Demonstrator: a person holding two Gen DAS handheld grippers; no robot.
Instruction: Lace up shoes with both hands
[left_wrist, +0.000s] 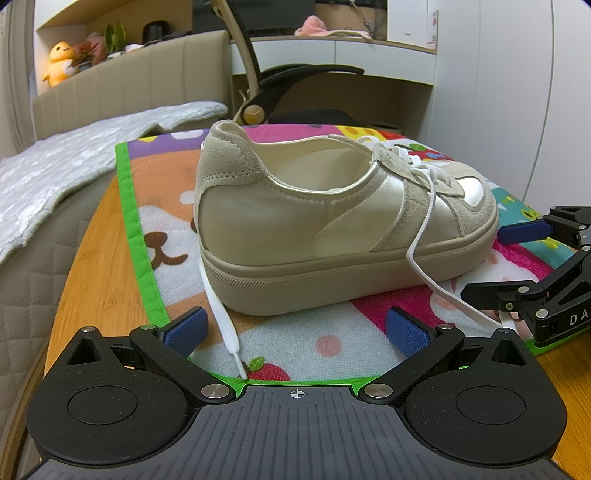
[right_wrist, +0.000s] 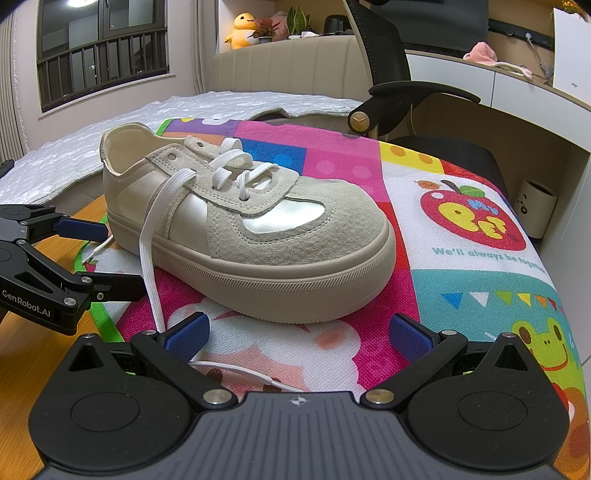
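A beige sneaker (left_wrist: 332, 221) with white laces stands on a colourful mat (left_wrist: 295, 343); it also shows in the right wrist view (right_wrist: 258, 236). One loose lace end (left_wrist: 225, 328) runs from under the heel toward my left gripper (left_wrist: 295, 332), which is open and empty just before the shoe's side. Another lace (right_wrist: 147, 258) hangs off the eyelets down to the mat and passes by my right gripper (right_wrist: 299, 336), open and empty before the toe. Each gripper shows in the other's view, the right one (left_wrist: 517, 258) and the left one (right_wrist: 92, 254), both open.
The mat lies on a wooden table (left_wrist: 92, 240). A bed (right_wrist: 147, 122) stands behind on the left. An office chair (right_wrist: 406, 92) and a desk (right_wrist: 517, 85) stand behind on the right. A small white cup (right_wrist: 535, 210) sits below the desk.
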